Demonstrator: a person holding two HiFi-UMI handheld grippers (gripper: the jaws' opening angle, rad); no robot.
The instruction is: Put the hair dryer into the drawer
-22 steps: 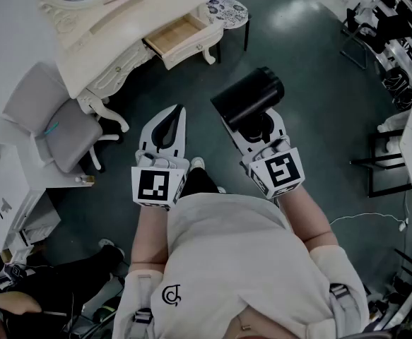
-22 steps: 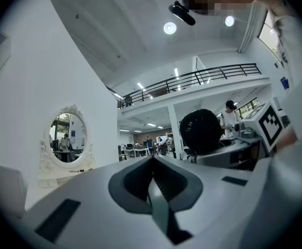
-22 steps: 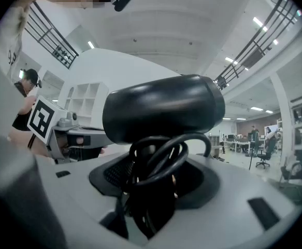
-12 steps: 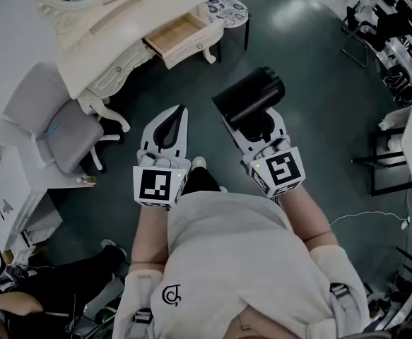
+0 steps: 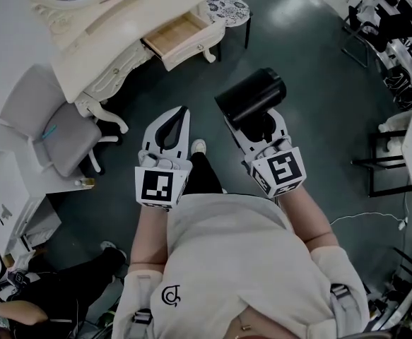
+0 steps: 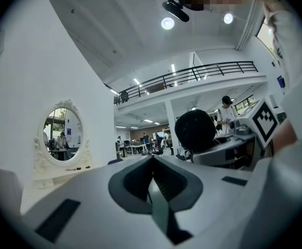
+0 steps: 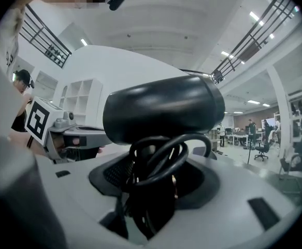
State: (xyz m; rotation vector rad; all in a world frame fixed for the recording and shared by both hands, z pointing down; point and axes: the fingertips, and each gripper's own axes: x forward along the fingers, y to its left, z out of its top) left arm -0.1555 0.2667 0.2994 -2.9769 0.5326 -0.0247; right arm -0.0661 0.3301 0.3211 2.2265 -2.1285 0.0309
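Carrying the hair dryer (image 5: 250, 96) across the floor to the open drawer (image 5: 176, 36) is the step in hand, as I read it. Nothing has gone in yet.

The right tongs (image 5: 254, 124) have the dryer by its handle, with the dark barrel riding above the tips. In the right gripper view the jaws stand wide, clamped on the handle and on the coil of black cord (image 7: 158, 160) bundled against it. The left tongs (image 5: 178, 116) are closed tip to tip with nothing between them, held level beside the right pair.

In the head view the drawer is pulled out of the front of the cream bench (image 5: 114, 27), and its wooden inside looks bare. It lies well apart from the dryer, up and to the left, with dark floor between. A grey chair (image 5: 64, 129) stands at the left side of the bench, and a small patterned stool (image 5: 228, 9) stands just beside the drawer on its right.

The next move, I judge, calls for closing that gap first, passing between chair and stool. Then I would bring the barrel over the drawer's mouth and turn the dryer so its long side runs with the drawer. It should go down until it rests on the bottom before the right jaws open. The cord loops look loose enough to snag on the drawer's rim, so I would keep them inside. The left tongs are free to steady the drawer front if it shifts.
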